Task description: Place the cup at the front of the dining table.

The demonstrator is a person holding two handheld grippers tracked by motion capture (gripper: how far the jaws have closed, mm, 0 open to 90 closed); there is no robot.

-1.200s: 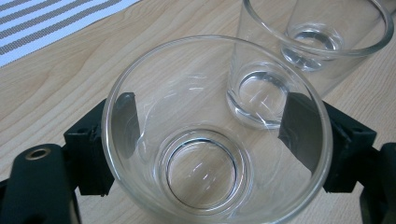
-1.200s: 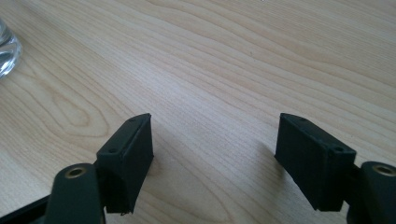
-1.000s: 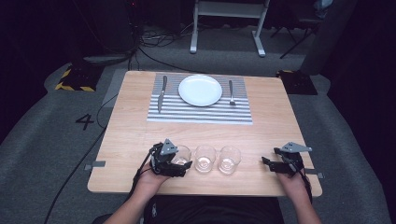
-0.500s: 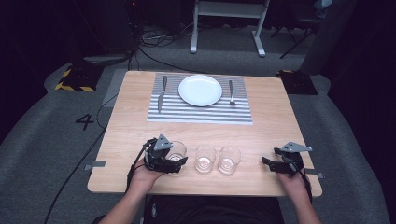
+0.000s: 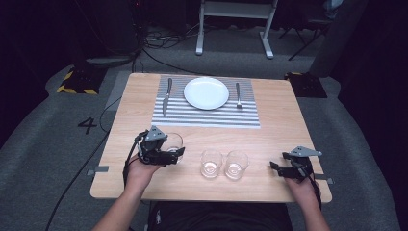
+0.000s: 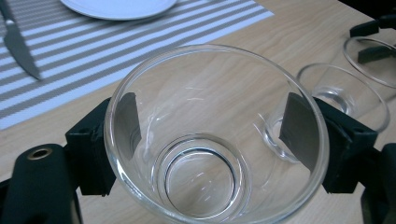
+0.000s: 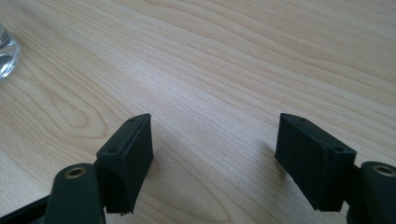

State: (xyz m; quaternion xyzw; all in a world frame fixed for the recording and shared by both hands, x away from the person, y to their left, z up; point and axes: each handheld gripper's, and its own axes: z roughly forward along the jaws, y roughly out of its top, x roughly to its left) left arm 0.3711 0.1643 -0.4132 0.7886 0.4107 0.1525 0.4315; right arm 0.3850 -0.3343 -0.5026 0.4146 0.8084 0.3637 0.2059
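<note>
My left gripper (image 5: 173,148) is shut on a clear empty glass (image 5: 174,139) and holds it a little above the wooden table (image 5: 279,120), at the front left. In the left gripper view the glass (image 6: 215,135) is upright between the black pads (image 6: 128,116), which press on its two sides. To its right, near the front edge, stand two more empty glasses (image 5: 210,162) (image 5: 235,164). At the front right my right gripper (image 5: 278,161) rests low over the wood. Its jaws (image 7: 212,154) stand open with only bare table between them.
A striped placemat (image 5: 207,118) lies at the far middle of the table. It carries a white plate (image 5: 207,93), a knife (image 5: 166,96) on its left and a fork (image 5: 237,95) on its right. Bare wood lies between the mat and the glasses.
My left gripper has lifted its glass and carried it left and away from the other two glasses. The right gripper has stayed put.
</note>
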